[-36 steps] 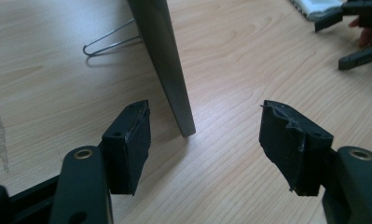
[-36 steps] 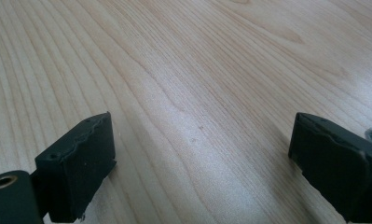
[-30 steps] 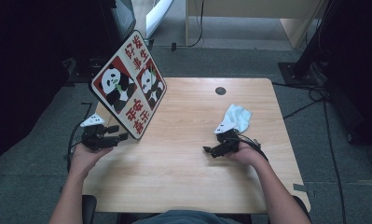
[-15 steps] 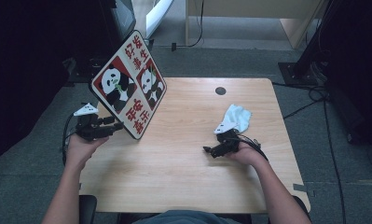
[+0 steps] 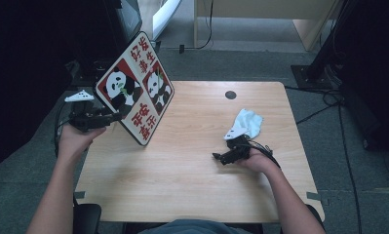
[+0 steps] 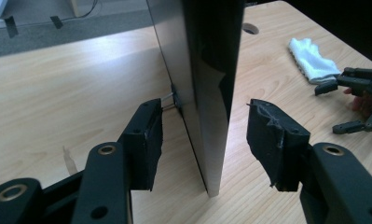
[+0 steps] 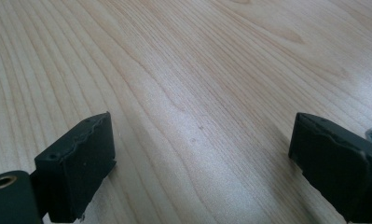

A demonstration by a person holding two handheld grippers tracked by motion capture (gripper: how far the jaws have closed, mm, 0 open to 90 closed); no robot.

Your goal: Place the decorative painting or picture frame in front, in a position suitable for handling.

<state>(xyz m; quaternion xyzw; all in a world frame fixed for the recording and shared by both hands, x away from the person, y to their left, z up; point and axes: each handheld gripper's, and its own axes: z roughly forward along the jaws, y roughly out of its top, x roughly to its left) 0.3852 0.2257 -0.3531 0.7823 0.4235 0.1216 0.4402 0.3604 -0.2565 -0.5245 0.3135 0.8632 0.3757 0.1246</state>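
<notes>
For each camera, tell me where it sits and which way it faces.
High view: above the person's side, facing forward and down on the table; both forearms and tools show.
Left gripper view: on the left tool, facing along its jaws, which straddle the panda board edge.
Right gripper view: on the right tool, facing bare tabletop.
Shared: high and left gripper views show the white cloth.

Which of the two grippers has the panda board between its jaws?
The left gripper: its jaws straddle the panda board edge, not yet pressing. The right gripper has bare table between its jaws.

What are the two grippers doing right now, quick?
Left gripper: jaws have just been closing around the panda board, not pressing it.
Right gripper: open, empty, beside the white cloth.
</notes>
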